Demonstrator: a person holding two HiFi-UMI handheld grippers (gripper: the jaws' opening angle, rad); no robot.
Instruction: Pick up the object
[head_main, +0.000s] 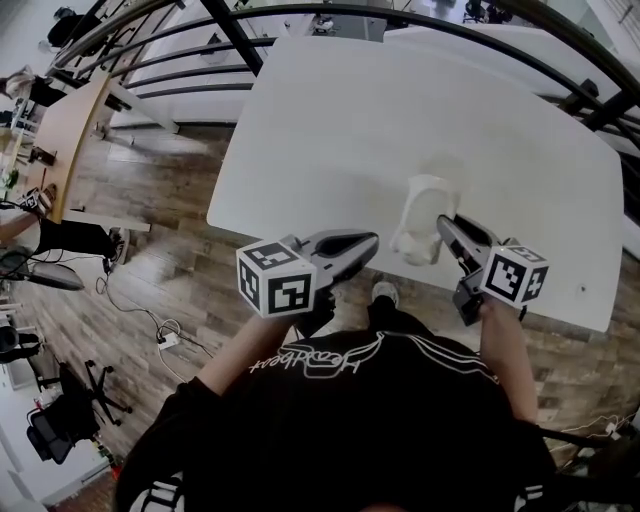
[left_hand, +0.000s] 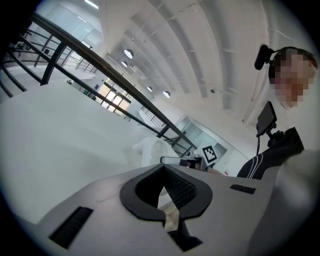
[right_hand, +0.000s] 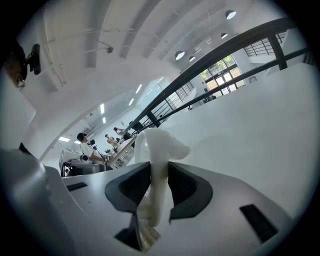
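Note:
The object is a white cup-like piece (head_main: 422, 208) hanging just above the near edge of the white table (head_main: 400, 110). My right gripper (head_main: 443, 226) is shut on its thin wall. In the right gripper view the white wall (right_hand: 159, 142) stands upright between the dark pads (right_hand: 184, 186) of the right gripper (right_hand: 157, 169), and its top bulges past them. My left gripper (head_main: 368, 240) hangs to the left of the object, apart from it, jaws together and empty. The left gripper view shows the left gripper (left_hand: 161, 169) shut, with the white object (left_hand: 149, 149) beyond its tips.
Dark railings (head_main: 330, 12) run behind the table's far edge. Wooden floor (head_main: 160, 260) lies to the left, with cables and a plug (head_main: 165, 335), office chairs (head_main: 70, 400) and a wooden desk (head_main: 75, 130) where a person sits. My own body fills the bottom of the head view.

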